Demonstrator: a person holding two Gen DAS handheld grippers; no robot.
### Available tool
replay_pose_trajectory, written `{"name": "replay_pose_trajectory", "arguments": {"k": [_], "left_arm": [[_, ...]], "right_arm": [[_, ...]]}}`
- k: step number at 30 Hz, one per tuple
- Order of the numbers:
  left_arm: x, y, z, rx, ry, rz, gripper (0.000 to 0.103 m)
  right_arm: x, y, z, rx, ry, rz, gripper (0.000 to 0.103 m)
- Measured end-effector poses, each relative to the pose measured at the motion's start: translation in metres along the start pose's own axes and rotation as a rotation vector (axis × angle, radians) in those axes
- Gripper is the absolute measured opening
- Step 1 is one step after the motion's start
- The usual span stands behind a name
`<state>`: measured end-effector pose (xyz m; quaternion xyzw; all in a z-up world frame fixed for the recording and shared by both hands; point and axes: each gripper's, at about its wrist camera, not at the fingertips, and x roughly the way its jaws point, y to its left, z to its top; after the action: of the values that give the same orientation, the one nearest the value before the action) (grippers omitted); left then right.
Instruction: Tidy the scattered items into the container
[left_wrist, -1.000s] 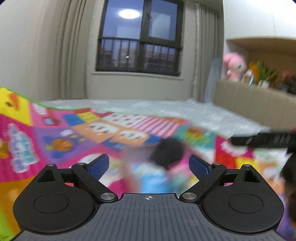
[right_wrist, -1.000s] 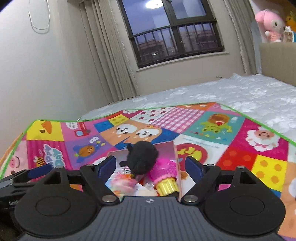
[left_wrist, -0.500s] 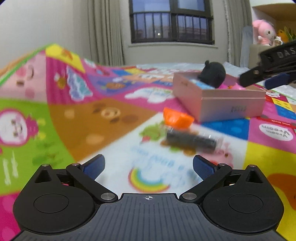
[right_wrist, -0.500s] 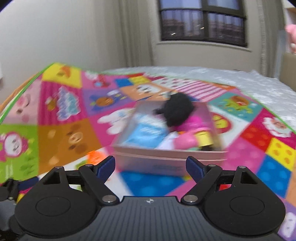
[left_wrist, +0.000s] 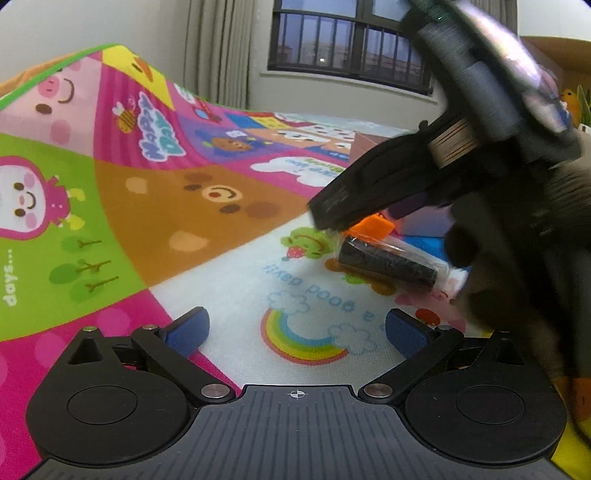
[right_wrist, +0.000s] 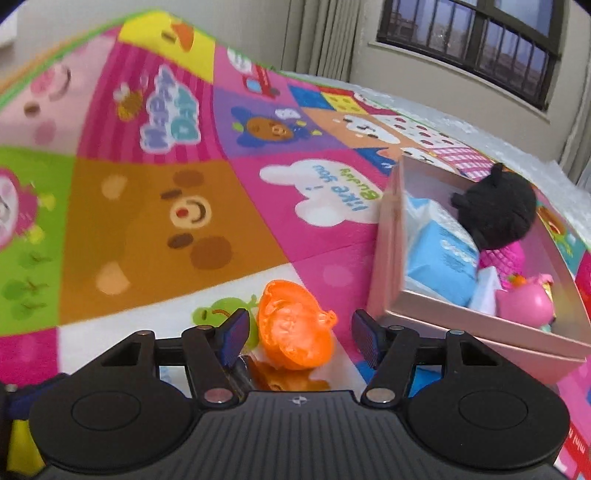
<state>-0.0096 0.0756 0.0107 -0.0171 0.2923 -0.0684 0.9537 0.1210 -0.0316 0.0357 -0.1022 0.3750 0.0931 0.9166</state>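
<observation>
Here we find the orange moulded plastic toy (right_wrist: 295, 328) lying on the white panel of the colourful patchwork cartoon play mat (right_wrist: 155, 221), just in front of the near corner of the pink rectangular cardboard box (right_wrist: 386, 266). The right claw (right_wrist: 299, 334) sits around it with its blue pads on either side: its jaws have just been closing, with the toy between them, yet a gap shows on the right side, so we read it as not yet pressing. In the left wrist view that same claw reaches in from the upper right, blurred, with a dark gloved hand (left_wrist: 517, 236) behind it, and only an edge of the orange toy (left_wrist: 373, 227) peeks out beneath it. Just beside the toy, nearer to us, lies a black cylinder wrapped in clear plastic (left_wrist: 388, 264), resting on the mat's white panel above a printed rainbow. The left claw (left_wrist: 295, 330) hangs low over that panel with its jaws spread wide and nothing between them, the cylinder ahead of it and apart from both pads. Inside the box we see a black fuzzy plush toy (right_wrist: 495, 210), a light blue soft packet (right_wrist: 439, 258), and a pink rounded toy (right_wrist: 524, 306) at the near end. Beyond the mat stand beige curtains (right_wrist: 317, 37) and a dark-framed barred window (right_wrist: 469, 40).
</observation>
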Motion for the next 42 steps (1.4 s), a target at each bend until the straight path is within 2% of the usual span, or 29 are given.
{"name": "replay_pose_trajectory", "arguments": {"k": [4, 5, 8, 14, 18, 20, 22, 24, 28, 29, 31, 32, 33, 37, 39, 42], "left_arm": [[0.002, 0.003, 0.001, -0.018, 0.004, 0.000, 0.103], [0.001, 0.003, 0.001, -0.019, 0.002, -0.002, 0.103], [0.001, 0.002, 0.001, -0.016, 0.002, 0.000, 0.103], [0.000, 0.002, 0.000, -0.011, 0.000, 0.002, 0.103], [0.000, -0.006, 0.002, 0.028, 0.000, 0.009, 0.103], [-0.001, -0.016, 0.005, 0.084, -0.014, -0.002, 0.103], [-0.003, -0.025, 0.010, 0.115, -0.042, -0.039, 0.103], [-0.001, -0.031, 0.018, 0.114, -0.066, -0.099, 0.103], [0.021, -0.043, 0.035, 0.138, -0.038, -0.119, 0.103], [0.028, -0.046, 0.039, 0.139, -0.021, -0.123, 0.103], [0.038, -0.048, 0.043, 0.133, 0.008, -0.134, 0.103], [0.042, -0.050, 0.044, 0.129, 0.018, -0.143, 0.103], [0.044, -0.052, 0.045, 0.128, 0.025, -0.148, 0.103], [0.045, -0.066, 0.042, 0.131, 0.040, -0.167, 0.103], [0.041, -0.079, 0.036, 0.135, 0.059, -0.197, 0.103], [0.033, -0.101, 0.020, 0.154, 0.092, -0.235, 0.103]], "right_arm": [[0.014, 0.002, 0.002, -0.004, 0.027, 0.000, 0.061], [0.015, 0.002, 0.002, -0.008, 0.028, 0.007, 0.053], [0.008, 0.003, 0.003, -0.026, 0.021, 0.000, 0.050], [-0.048, -0.019, -0.011, -0.001, -0.060, 0.042, 0.050], [-0.100, -0.059, -0.046, 0.048, -0.106, 0.022, 0.050], [-0.120, -0.079, -0.074, 0.053, -0.124, -0.043, 0.050], [-0.132, -0.096, -0.103, 0.047, -0.122, -0.105, 0.050], [-0.136, -0.110, -0.127, 0.064, -0.100, -0.131, 0.050], [-0.132, -0.130, -0.161, 0.114, -0.090, -0.160, 0.050], [-0.130, -0.133, -0.165, 0.127, -0.100, -0.162, 0.052], [-0.128, -0.141, -0.174, 0.168, -0.133, -0.152, 0.067], [-0.128, -0.143, -0.177, 0.188, -0.149, -0.154, 0.078], [-0.128, -0.145, -0.181, 0.209, -0.171, -0.155, 0.084], [-0.130, -0.157, -0.189, 0.261, -0.204, -0.121, 0.092], [-0.128, -0.161, -0.190, 0.286, -0.202, -0.106, 0.103], [-0.122, -0.164, -0.191, 0.301, -0.179, -0.094, 0.103]]}}
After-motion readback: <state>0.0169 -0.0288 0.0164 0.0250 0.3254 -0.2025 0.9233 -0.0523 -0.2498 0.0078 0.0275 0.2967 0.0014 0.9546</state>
